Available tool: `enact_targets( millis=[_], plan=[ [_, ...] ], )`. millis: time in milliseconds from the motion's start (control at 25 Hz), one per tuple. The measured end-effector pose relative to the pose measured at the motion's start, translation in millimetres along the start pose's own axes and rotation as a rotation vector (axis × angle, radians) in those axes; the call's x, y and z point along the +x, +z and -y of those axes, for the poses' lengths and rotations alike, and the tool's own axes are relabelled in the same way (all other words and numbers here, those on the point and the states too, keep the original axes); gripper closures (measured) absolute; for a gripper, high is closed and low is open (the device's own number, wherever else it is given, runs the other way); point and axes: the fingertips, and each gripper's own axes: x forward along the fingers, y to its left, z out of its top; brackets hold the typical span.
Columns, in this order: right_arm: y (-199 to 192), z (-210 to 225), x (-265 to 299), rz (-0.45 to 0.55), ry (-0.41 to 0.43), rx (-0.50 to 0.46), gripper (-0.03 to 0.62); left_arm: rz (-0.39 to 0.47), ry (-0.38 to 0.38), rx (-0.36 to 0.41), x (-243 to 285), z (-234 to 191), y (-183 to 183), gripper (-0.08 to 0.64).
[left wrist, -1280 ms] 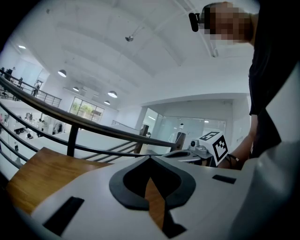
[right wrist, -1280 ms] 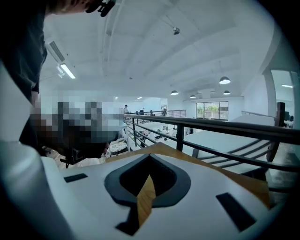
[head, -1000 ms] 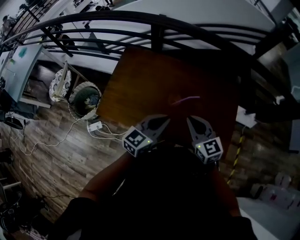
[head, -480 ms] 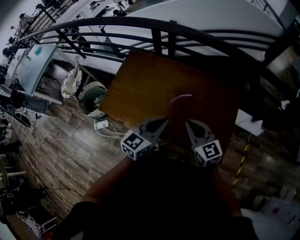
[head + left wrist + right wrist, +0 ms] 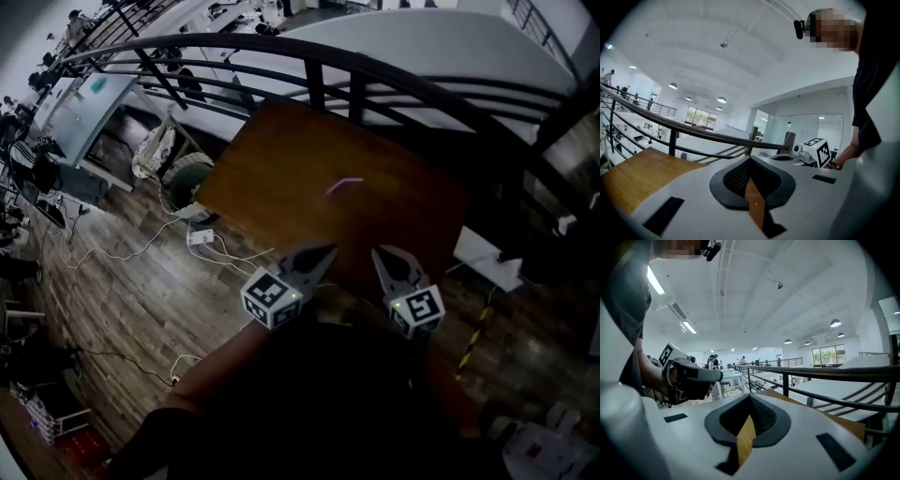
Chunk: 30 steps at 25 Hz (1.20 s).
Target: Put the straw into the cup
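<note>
A thin pale pink straw (image 5: 343, 186) lies on the brown wooden table (image 5: 281, 169), near its middle. No cup shows in any view. My left gripper (image 5: 314, 255) and right gripper (image 5: 384, 258) are side by side at the table's near edge, short of the straw and apart from it. Both point toward the table. In the left gripper view the left gripper (image 5: 750, 161) has its jaws shut with nothing held. The right gripper view shows the same for the right gripper (image 5: 750, 401). Each gripper view shows the other gripper beside it.
A black metal railing (image 5: 356, 70) runs along the table's far side. Left of the table, a round basket (image 5: 187, 178) stands on the plank floor, with cables and a white power strip (image 5: 200, 236) nearby. A white box (image 5: 487, 261) sits at the right.
The head view has shifted, so the table and straw sit a little further up and left in the picture. Both grippers stay shut at the near edge.
</note>
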Motion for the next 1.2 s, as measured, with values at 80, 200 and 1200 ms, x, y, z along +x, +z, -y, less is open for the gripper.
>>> enact_targets(
  millis=[80, 200, 1200],
  plan=[
    [-1.2, -1.9, -10.6, 0.015, 0.020, -0.005, 0.581, 0.001, 0.018, 0.024, -5.2, 20.5, 3.2, 0.554],
    [-8.1, -8.7, -25.4, 0.013, 0.054, 0.010, 0.581, 0.005, 0.038, 0.056, -15.3, 50.0, 8.5, 0.554],
    [31.5, -154.8, -35.9, 0.044, 0.071, 0.052, 0.581, 0.007, 0.035, 0.062, -165.4, 52.7, 2.2, 0.554]
  ],
)
